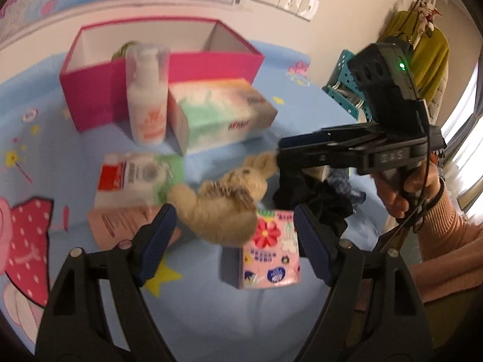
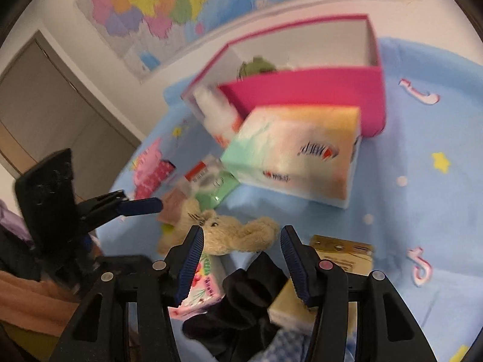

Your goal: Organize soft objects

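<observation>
A tan plush bear lies on the blue blanket, also in the right wrist view. A black cloth lies beside it, seen too in the right wrist view. An open pink box stands behind, with something green inside. My left gripper is open just above and in front of the bear, holding nothing. My right gripper is open over the black cloth and near the bear; in the left wrist view its fingers look close together, edge-on, beside the bear's arm.
A white pump bottle and a large tissue box stand before the pink box. A pink flowered tissue pack, a red-and-green packet, a pink card, a yellow box and a blue checked cloth lie around.
</observation>
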A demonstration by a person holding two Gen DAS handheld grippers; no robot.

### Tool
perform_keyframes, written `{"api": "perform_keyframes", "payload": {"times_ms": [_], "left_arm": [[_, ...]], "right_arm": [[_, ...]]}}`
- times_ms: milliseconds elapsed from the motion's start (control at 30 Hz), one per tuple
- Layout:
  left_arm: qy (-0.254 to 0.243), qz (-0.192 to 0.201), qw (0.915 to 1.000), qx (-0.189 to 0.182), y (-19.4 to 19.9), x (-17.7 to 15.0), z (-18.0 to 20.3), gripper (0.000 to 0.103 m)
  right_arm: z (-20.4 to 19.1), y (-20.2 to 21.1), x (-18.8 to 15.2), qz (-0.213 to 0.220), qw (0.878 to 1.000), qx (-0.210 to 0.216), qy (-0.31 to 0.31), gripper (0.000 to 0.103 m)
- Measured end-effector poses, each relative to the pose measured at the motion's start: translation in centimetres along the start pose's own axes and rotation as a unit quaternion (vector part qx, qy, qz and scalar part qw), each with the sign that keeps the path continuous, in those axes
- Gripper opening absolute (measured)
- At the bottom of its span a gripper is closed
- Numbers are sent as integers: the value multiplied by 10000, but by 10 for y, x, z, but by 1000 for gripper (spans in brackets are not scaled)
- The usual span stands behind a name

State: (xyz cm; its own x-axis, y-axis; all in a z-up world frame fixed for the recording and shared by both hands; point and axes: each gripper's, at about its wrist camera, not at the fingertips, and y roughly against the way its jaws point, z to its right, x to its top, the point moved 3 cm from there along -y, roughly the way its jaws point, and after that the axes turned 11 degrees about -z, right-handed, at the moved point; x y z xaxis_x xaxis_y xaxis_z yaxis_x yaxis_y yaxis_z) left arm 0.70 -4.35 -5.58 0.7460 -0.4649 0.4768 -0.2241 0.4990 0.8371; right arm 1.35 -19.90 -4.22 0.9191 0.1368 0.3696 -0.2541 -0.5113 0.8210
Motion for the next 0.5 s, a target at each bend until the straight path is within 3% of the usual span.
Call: {"api": "perform_keyframes", "payload": {"times_ms": [233,267,333,367,433,500], "left_arm": [[122,-278,9993,-196,-16,-10,-1,77],[126,-332,9992,-194,-20,-9,-1,67],[177,-450,9987,-151,-28,-5,-1,59],[220,-465,9986,-143,-30,-4,-3,57],[294,-423,9985,-181,-29,-2,-7,48],[401,-399,9979,-309,-26,-2,-12,41]], "right_arm": [[-3,-13,1,-90,9997,150,148,51],[-4,-13,0,-97,9997,156,173,48],[-6,-14,-3,-135,9995,79,270,28],[-6,-14,-3,-111,9995,99,287,26],[-6,-11,-5,-35,9995,60,309,12],[-5,-7,-6,54,9995,103,297,12]]}}
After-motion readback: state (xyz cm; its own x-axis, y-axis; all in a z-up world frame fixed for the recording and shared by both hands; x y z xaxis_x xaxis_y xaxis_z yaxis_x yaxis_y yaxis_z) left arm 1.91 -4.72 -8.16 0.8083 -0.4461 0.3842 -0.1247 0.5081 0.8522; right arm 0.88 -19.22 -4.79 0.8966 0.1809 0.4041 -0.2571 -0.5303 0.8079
